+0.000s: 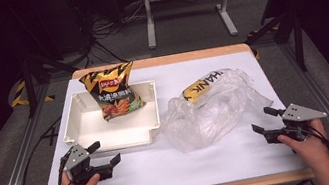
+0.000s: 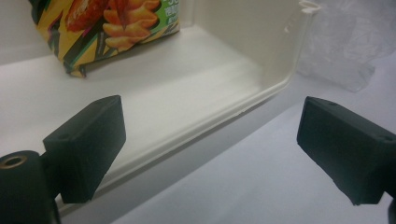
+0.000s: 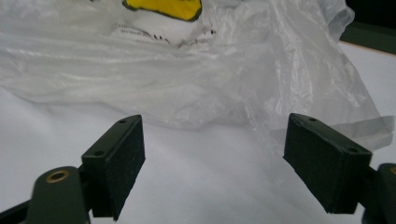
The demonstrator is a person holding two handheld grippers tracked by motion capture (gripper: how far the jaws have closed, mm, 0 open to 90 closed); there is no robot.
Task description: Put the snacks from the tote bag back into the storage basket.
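Right now the clear plastic bag [image 1: 211, 110] lies crumpled on the surface just right of the white tray [image 1: 74, 123], w/ its loose edge toward the right tool [image 1: 262, 121]. That tool's nearer, jaws wide & empty; left tool [image 1: 103, 152], also wide w/ nothing in it, sits by the tray's near rim.

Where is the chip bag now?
In the high view the chip bag leans in the far part of the white tray, at the table's left, left of the plastic bag.
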